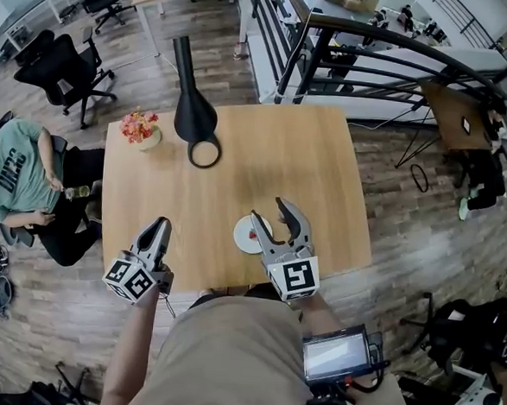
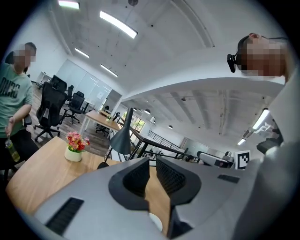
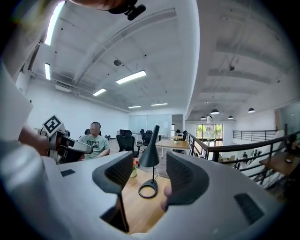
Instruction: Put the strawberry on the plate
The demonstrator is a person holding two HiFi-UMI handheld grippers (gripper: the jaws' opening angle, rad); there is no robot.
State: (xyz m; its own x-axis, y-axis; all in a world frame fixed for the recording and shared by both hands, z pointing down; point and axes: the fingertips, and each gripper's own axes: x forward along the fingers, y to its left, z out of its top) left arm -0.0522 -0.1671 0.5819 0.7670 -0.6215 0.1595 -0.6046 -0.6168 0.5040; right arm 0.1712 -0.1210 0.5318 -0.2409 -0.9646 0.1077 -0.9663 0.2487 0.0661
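Strawberry [image 1: 252,234] is being left on the plate [image 1: 240,241] at the tabletop's [image 1: 266,146] near edge. The right gripper [image 1: 268,208], released just right of it, is being closed empty, evidently for withdrawal.

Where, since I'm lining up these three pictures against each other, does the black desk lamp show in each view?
Head view: black desk lamp in the upper middle, left of centre, its ring base nearer the camera.
Left gripper view: lamp left of centre, at mid-height.
Right gripper view: lamp near the centre, slightly low.
Shared landmark: the flower pot, left of the lamp in all three.
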